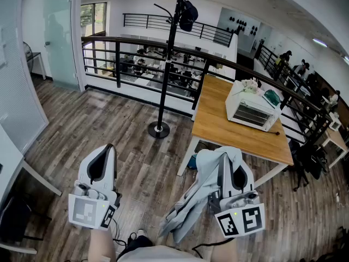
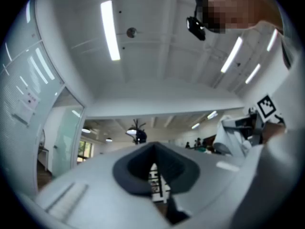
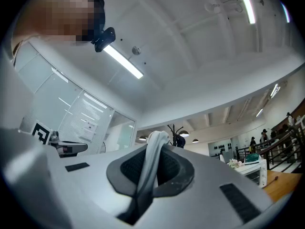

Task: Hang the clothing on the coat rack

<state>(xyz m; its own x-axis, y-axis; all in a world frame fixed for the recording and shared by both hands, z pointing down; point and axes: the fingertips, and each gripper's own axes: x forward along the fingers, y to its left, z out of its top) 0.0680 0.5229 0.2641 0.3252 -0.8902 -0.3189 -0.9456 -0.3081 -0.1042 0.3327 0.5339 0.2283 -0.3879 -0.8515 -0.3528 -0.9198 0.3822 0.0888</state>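
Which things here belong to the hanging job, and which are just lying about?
Job: pale garment, clamped in the jaws of the right gripper; coat rack; left gripper.
Lying about: wooden table; white toaster oven on it; dark item already on the rack.

Pale-grey garment (image 1: 197, 196) in right hand-held gripper (image 1: 225, 158); upright black coat rack (image 1: 167, 64).

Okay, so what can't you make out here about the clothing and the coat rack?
- Coat rack, head view: its topmost hooks are cut off by the frame's upper edge.
- Dark item hanging on the rack: too small and distant to identify.
- Clothing: bunched around the right gripper, so collar and sleeves are hidden; the right gripper view shows only a strip.
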